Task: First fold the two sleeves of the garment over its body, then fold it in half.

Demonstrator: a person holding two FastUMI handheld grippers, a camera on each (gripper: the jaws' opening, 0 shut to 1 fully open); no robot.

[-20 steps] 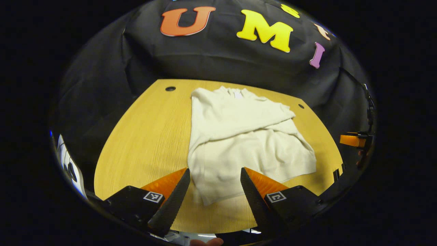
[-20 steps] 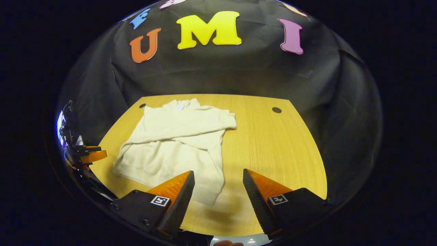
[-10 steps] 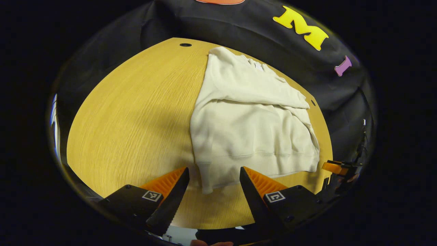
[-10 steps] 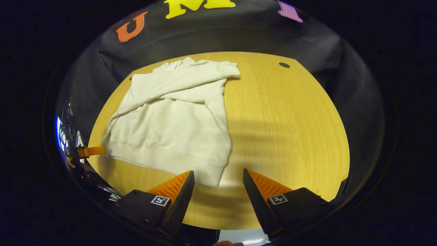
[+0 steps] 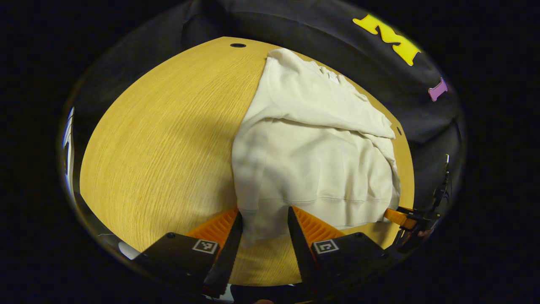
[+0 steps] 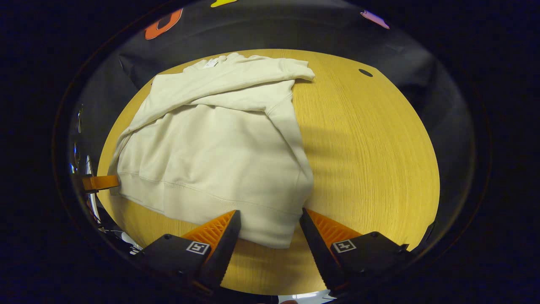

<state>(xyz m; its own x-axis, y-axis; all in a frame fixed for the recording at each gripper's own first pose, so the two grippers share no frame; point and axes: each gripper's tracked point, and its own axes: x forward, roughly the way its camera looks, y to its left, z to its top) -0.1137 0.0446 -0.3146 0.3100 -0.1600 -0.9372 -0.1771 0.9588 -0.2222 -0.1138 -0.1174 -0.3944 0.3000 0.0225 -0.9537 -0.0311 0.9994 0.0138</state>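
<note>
With both sleeves already across the body, seat each hem corner fully between the fingers before closing. Left gripper (image 5: 260, 226) and right gripper (image 6: 267, 230) stand apart, each straddling a near corner. Beyond, the cream garment (image 6: 219, 143) lies flat on the bench (image 6: 371, 147), collar farthest.

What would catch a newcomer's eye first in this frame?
A cream sweatshirt lies on the yellow wooden table, both sleeves already folded across its body. At the near edge, each claw straddles a bottom corner of the hem: the left claw narrowed around its corner, the right claw open wider.
</note>
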